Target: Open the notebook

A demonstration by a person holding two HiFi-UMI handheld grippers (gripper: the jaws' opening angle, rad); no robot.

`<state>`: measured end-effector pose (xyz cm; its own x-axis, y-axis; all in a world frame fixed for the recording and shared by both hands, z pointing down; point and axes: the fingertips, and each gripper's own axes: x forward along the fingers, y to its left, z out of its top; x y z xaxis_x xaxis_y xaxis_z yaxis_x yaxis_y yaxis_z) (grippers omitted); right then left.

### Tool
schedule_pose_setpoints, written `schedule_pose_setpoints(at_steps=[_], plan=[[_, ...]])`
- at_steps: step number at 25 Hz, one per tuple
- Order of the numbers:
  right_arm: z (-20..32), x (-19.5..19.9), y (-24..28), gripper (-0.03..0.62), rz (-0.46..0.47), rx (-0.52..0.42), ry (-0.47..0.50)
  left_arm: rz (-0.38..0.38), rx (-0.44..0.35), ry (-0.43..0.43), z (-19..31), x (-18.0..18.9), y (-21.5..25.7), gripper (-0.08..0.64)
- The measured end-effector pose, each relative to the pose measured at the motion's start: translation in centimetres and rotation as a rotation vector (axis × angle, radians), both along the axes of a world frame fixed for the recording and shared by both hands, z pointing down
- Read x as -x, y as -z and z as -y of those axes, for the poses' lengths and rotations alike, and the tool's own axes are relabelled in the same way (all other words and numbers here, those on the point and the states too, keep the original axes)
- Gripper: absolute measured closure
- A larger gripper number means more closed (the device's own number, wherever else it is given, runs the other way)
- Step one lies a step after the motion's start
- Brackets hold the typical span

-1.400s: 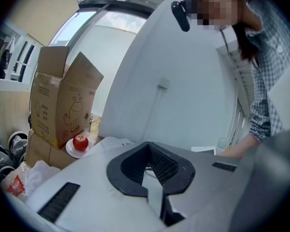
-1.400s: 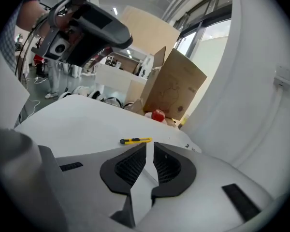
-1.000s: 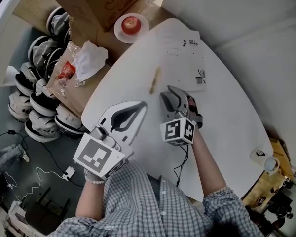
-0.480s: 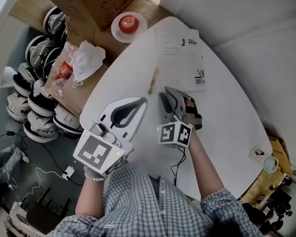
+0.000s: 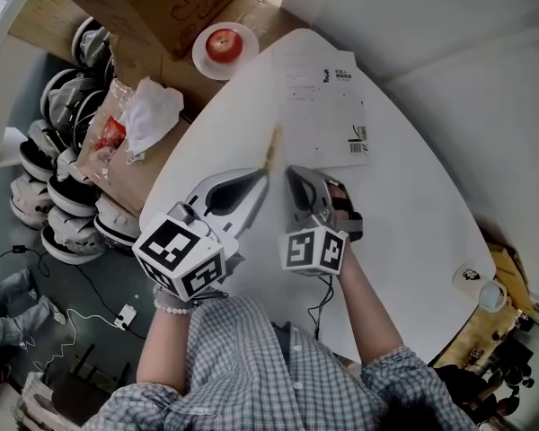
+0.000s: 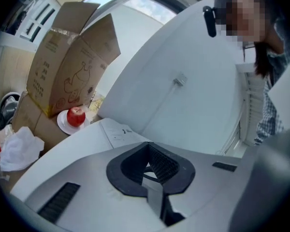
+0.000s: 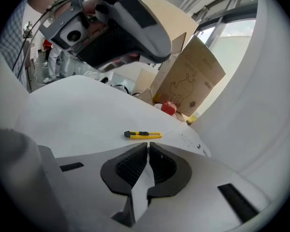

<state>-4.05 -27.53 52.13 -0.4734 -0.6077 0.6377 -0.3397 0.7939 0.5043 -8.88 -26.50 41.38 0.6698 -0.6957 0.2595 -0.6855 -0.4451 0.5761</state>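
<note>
At far left, off the tabletop, a crumpled white bag (image 5: 148,110) lies on brown packaging. Beyond it a red apple (image 5: 223,46) sits on a small white plate (image 5: 202,64) beside a tall brown cardboard box (image 5: 175,3).

On the broad white table (image 5: 413,232), the left gripper (image 5: 262,178) hovers near the middle. Its jaws are pressed together with nothing between them. Just ahead of its tip lies a slim yellow utility knife (image 5: 271,148), apart from both tools.

The right gripper (image 5: 293,174) is close beside the left, angled down toward the tabletop. Its jaws have just been closing and now nearly meet, and only bare table shows through the thin gap.

The thin white notebook (image 5: 328,106), with small black print and a barcode label, lies flat and closed toward the far side of the table. It is beyond the knife and well apart from both grippers, and neither touches it.

The step in hand looks like the approach, since the cover is not yet lifted. The next move probably calls for carrying one gripper forward to a free edge of the notebook and working a jaw under the cover. The other could press the book down to keep it from sliding. Which edge is the spine cannot be told from here.
</note>
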Motion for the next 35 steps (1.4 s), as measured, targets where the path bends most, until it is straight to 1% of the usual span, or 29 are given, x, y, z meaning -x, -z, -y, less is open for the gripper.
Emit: schedule_pose_setpoints(at_steps=[3,5,7,9,11,12,16,19,24,26,28,30,33,35], plan=[[0.1,-0.2,0.9,0.563,0.009,-0.023,-0.004,-0.027,0.053,0.005,0.9,-0.6,-1.1,0.552],[0.3,-0.3,1.5,0.563,0.019,-0.041,-0.008,-0.029,0.082,0.015,1.6,-0.9,-1.9,0.505],[0.5,-0.5,2.1,0.564,0.027,-0.061,-0.018,-0.045,0.118,0.005,2.2,-1.6,-2.8,0.464],[0.7,-0.7,2.6,0.565,0.034,-0.076,-0.03,-0.096,0.171,-0.006,2.6,-2.3,-3.8,0.434],[0.8,-0.8,3.1,0.565,0.04,-0.086,-0.041,-0.164,0.23,-0.01,3.1,-3.0,-4.7,0.422],[0.8,-0.9,3.2,0.565,0.041,-0.091,-0.043,-0.191,0.259,-0.008,3.4,-3.2,-5.2,0.417],[0.8,-1.0,3.6,0.566,0.022,-0.118,-0.03,-0.256,0.384,0.014,4.3,-3.8,-7.2,0.407],[0.9,-1.2,3.9,0.568,0.018,-0.123,-0.033,-0.347,0.451,0.027,4.9,-4.4,-8.1,0.399],[0.9,-1.5,4.0,0.571,0.02,-0.118,-0.046,-0.503,0.496,0.031,5.9,-5.6,-8.6,0.399],[0.8,-1.4,3.9,0.57,0.016,-0.119,-0.042,-0.533,0.506,0.028,6.1,-6.1,-8.8,0.399],[0.8,-1.3,3.9,0.569,0.015,-0.127,-0.039,-0.528,0.507,0.018,6.2,-6.7,-8.9,0.399],[0.9,-1.3,3.9,0.569,0.011,-0.145,-0.037,-0.507,0.497,0.003,6.3,-7.1,-8.8,0.4],[0.7,-1.3,3.5,0.568,-0.011,-0.178,-0.006,-0.496,0.486,-0.006,6.6,-7.4,-8.6,0.402],[0.4,-1.3,3.2,0.566,-0.002,-0.167,-0.001,-0.501,0.481,-0.007,6.7,-7.4,-8.4,0.402]])
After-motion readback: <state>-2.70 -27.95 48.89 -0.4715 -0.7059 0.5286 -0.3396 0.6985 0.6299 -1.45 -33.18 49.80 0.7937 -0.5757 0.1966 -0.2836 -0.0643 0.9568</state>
